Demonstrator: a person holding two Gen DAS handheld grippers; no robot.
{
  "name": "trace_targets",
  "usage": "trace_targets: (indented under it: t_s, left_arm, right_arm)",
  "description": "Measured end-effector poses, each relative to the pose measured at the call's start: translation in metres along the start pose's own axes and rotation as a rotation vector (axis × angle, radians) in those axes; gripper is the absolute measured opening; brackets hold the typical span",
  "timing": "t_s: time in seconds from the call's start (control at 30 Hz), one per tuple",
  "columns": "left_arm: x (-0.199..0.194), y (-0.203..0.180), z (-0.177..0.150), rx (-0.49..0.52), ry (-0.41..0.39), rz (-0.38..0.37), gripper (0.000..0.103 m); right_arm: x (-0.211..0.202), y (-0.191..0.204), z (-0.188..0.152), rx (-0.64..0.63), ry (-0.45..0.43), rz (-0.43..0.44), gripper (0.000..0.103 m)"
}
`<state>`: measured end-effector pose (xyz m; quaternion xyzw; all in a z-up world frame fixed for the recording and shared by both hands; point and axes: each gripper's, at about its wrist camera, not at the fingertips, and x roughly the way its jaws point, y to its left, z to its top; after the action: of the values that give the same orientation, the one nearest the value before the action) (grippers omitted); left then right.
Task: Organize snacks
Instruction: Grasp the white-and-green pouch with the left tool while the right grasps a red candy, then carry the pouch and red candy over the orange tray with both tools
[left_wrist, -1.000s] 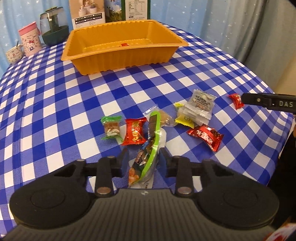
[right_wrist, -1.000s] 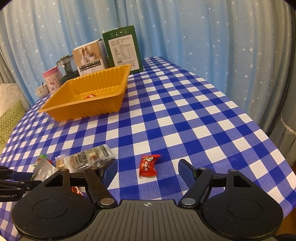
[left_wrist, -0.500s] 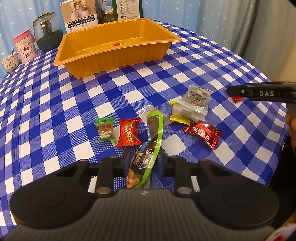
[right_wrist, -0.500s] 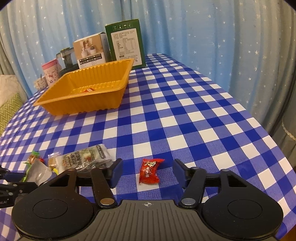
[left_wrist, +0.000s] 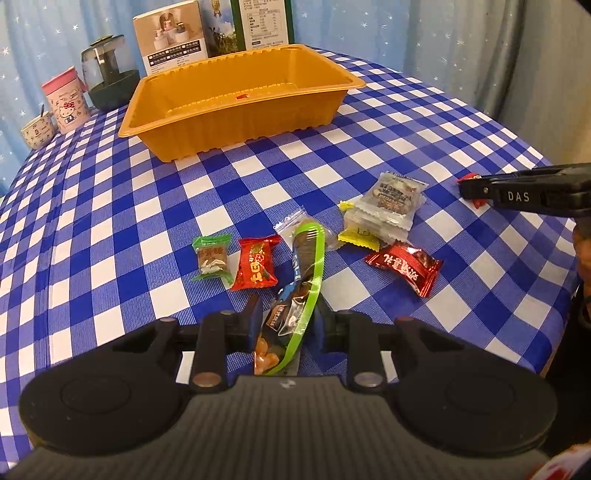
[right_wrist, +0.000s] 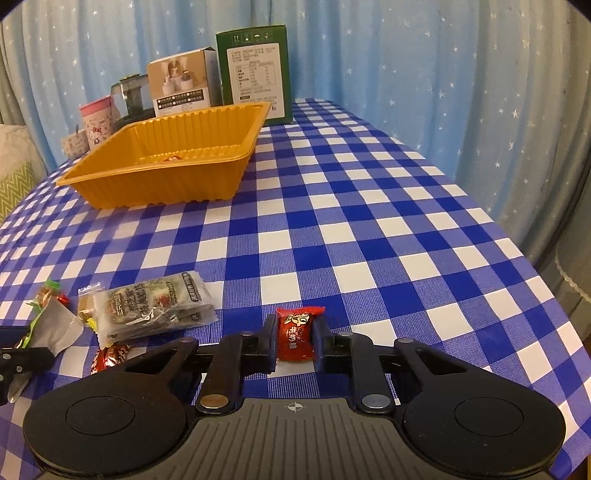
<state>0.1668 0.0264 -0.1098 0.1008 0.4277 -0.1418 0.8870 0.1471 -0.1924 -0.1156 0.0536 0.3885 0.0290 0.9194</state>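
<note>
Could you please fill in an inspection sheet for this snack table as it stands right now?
Surface: blue-and-white checked tablecloth, flat.
Job's things: orange tray holds one small red item; loose snacks lie in a cluster on the cloth.
Clutter: two boxes, a pink cup, a dark jar and a small bowl behind the tray.
Grippers: left hand-held gripper shut on a green-edged snack packet; right hand-held gripper shut on a red candy.
Cables: nothing seen.
Surroundings: blue starred curtain; a cushion at the left.
</note>
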Motion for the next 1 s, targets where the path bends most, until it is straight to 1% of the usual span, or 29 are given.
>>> trace_targets:
  t_s: [0.17, 0.47, 0.83, 1.0]
  left_arm:
    - [-0.006, -0.005, -0.004, -0.054, -0.005, 0.008, 0.021]
    - [-0.024, -0.009, -0.007, -0.133, -0.026, 0.014, 0.021]
    - [-0.059, -0.015, 0.010, -0.240, -0.086, 0.036, 0.021]
    - [-0.070, -0.017, 0.017, -0.266, -0.103, 0.038, 0.021]
  right_arm:
    - [-0.012, 0.002, -0.001, 0.003, -0.023, 0.011, 0.019]
    - [-0.039, 0.008, -0.002, 0.021, -0.048, 0.046, 0.018]
    - [-0.072, 0.023, 0.011, 0.020, -0.079, 0.102, 0.018]
    - [-0.085, 0.032, 0.020, 0.017, -0.093, 0.129, 0.018]
